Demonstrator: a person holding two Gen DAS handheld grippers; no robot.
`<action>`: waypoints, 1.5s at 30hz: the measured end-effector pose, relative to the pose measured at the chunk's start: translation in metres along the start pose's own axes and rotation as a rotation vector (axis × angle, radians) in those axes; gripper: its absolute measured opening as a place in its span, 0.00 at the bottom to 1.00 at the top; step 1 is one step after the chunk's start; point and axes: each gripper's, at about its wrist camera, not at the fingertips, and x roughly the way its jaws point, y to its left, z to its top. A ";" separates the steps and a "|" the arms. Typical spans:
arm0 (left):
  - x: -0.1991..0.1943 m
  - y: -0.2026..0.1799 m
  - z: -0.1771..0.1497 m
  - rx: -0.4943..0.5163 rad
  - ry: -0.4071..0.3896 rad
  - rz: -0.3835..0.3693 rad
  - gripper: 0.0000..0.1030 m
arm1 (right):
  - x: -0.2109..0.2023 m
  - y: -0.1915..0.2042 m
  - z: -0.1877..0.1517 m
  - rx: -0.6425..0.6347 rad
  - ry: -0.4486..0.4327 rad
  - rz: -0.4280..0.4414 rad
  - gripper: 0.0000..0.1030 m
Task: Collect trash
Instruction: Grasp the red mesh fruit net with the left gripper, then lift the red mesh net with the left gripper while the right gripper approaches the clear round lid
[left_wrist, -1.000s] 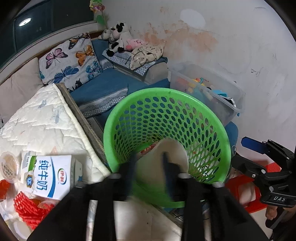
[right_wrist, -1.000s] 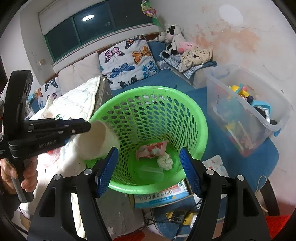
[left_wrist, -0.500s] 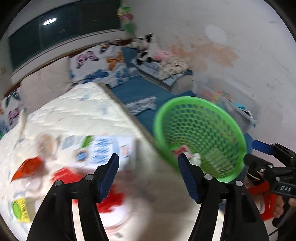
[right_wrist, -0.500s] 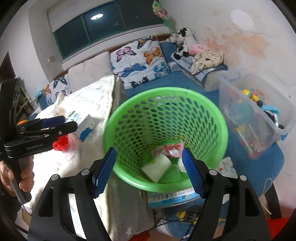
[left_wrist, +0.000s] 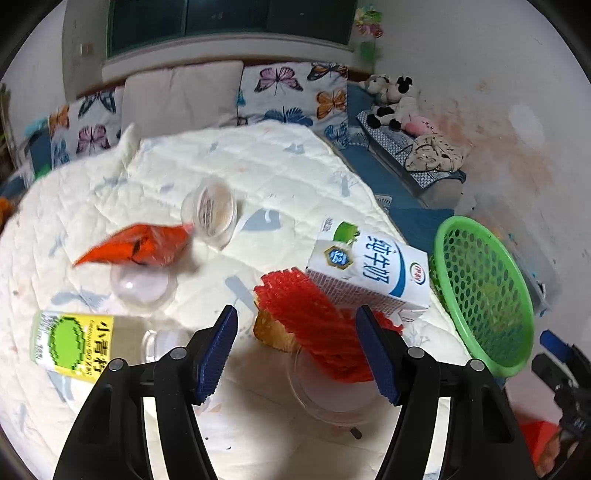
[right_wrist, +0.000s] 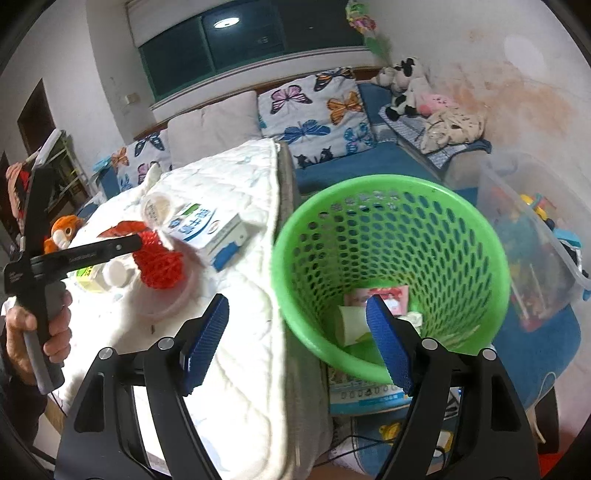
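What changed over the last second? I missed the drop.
The left tool let go of the white paper cup, now lying in the green basket, then swung back over the quilt's trash, empty. The right tool is opening, empty. The milk carton stayed put.

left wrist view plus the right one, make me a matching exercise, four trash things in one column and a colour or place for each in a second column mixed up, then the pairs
Things
1. milk carton
2. foam net sleeve
3. paper cup
4. snack wrapper

Descriptions
A. orange-red, flat on the quilt, by a clear plastic cup
B. inside the green basket
C. red mesh, under the carton's near edge
D. white and blue, lying on its side near the quilt's basket-side edge

Pairs: 1-D, 2-C, 3-B, 4-A
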 end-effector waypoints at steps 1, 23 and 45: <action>0.005 0.002 0.001 -0.007 0.010 -0.011 0.62 | 0.001 0.002 -0.001 -0.004 0.002 0.005 0.75; -0.030 0.013 0.000 -0.011 -0.062 -0.154 0.09 | 0.041 0.076 -0.008 -0.128 0.096 0.171 0.82; -0.088 0.078 0.008 -0.079 -0.182 -0.100 0.09 | 0.116 0.140 -0.002 -0.231 0.215 0.194 0.92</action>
